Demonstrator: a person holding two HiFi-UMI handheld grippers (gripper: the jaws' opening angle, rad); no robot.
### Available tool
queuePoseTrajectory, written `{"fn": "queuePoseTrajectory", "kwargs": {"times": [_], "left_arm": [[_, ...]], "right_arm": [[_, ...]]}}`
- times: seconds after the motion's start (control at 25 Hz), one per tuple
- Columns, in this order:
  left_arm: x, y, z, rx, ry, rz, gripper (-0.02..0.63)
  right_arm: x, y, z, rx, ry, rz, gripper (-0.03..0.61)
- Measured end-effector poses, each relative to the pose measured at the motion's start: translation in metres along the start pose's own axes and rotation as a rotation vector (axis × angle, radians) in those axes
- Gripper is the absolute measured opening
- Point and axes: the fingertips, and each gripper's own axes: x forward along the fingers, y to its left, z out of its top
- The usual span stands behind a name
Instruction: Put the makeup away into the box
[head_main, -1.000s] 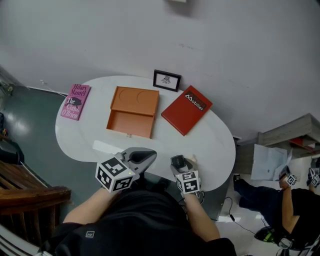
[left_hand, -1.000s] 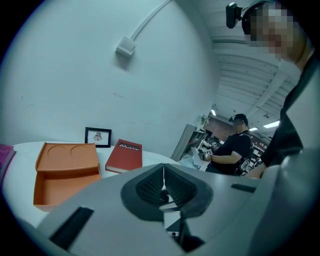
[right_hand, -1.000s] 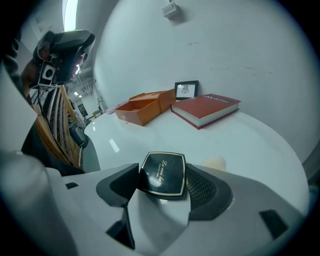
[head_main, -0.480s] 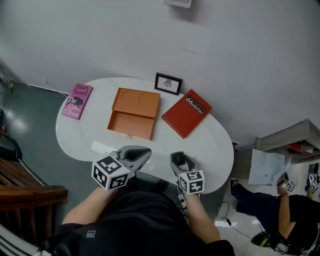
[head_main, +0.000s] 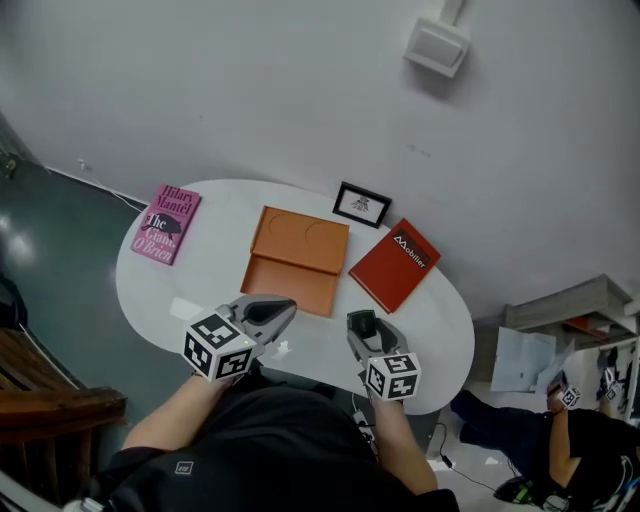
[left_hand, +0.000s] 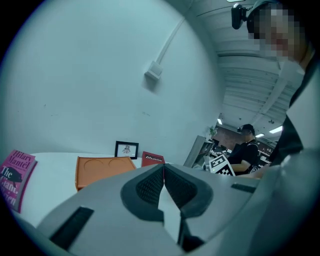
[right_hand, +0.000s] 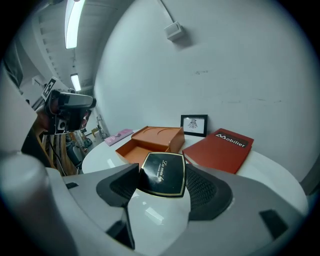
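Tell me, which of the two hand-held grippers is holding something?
The right hand-held gripper: its jaws clamp a black compact. The left hand-held gripper has its jaws closed together on nothing.

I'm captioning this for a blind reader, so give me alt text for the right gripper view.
The right gripper holds a black compact with a gold edge over a white table. Beyond it lie an orange box and a red book, and a small framed picture stands by the wall.
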Motion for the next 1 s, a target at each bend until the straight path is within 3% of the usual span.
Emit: {"fn": "queuePoseTrajectory", "kwargs": {"times": [0.4,0.68,1.0], "left_arm": [[-0.063,0.101,0.004,-0.021,0.001,-0.049,0.015],[-0.074,0.13,0.003,-0.029,0.018,-0.103,0.015],[-0.053,0.136,0.015,-0.045,0.011,-0.096,0.015]], "right_arm": [[0.084,0.058,0.062,0.022,-0.003,-0.046,0.27],[0.112,0.085,0.076,0.049,0.025,-0.053,0.27],[0.13,0.077,0.064,0.039,0.089,-0.009,0.27]]}}
